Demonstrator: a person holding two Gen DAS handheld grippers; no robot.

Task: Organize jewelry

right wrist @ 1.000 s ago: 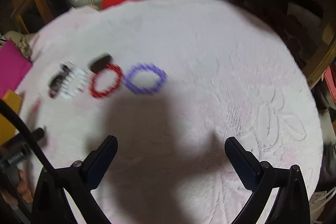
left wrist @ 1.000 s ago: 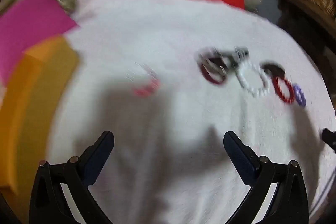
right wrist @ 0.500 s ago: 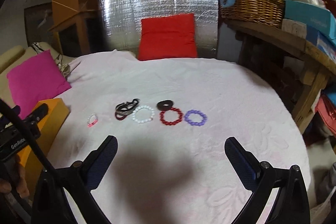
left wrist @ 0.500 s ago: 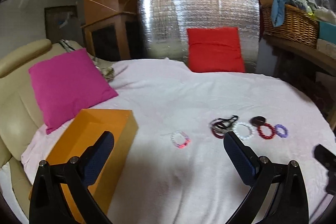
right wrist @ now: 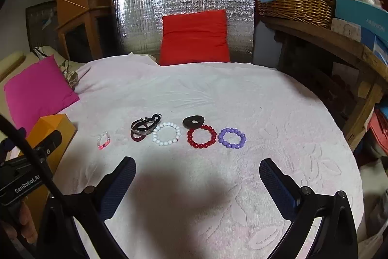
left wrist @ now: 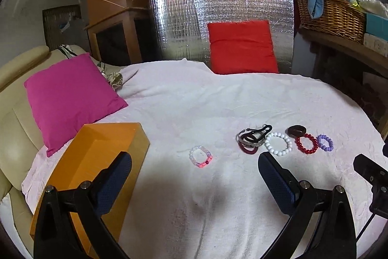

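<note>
Both grippers hang above the near part of a round tabletop (right wrist: 278, 98) covered with a pale pink embossed cloth, and neither holds anything. The left gripper (left wrist: 195, 182) stands with its jaws spread wide; the right gripper (right wrist: 196, 185) is likewise spread wide, its blue-padded fingers (right wrist: 276, 183) clear of the cloth. The jewelry lies in a rough row across the middle of the tabletop, ahead of both grippers. From the left: a clear-and-pink bead bracelet (right wrist: 103, 140) lies apart from the others; a tangle of dark and silver bangles with a black clasp (right wrist: 144, 126) follows; a white bead bracelet (right wrist: 166, 134) lies just beside the tangle; a red bead bracelet (right wrist: 201, 136) comes next, with a black ring-shaped piece (right wrist: 193, 121) touching its far edge; a purple bead bracelet (right wrist: 231, 138) ends the row, just beside the red one. An orange box (left wrist: 97, 157) sits at the left edge of the tabletop, well apart from the row, with a magenta cushion (left wrist: 70, 98) behind it. A red cushion (right wrist: 195, 37) leans against a silver foil panel (right wrist: 145, 16) at the far side. A wicker basket (right wrist: 295, 0) stands on a wooden shelf to the right.
</note>
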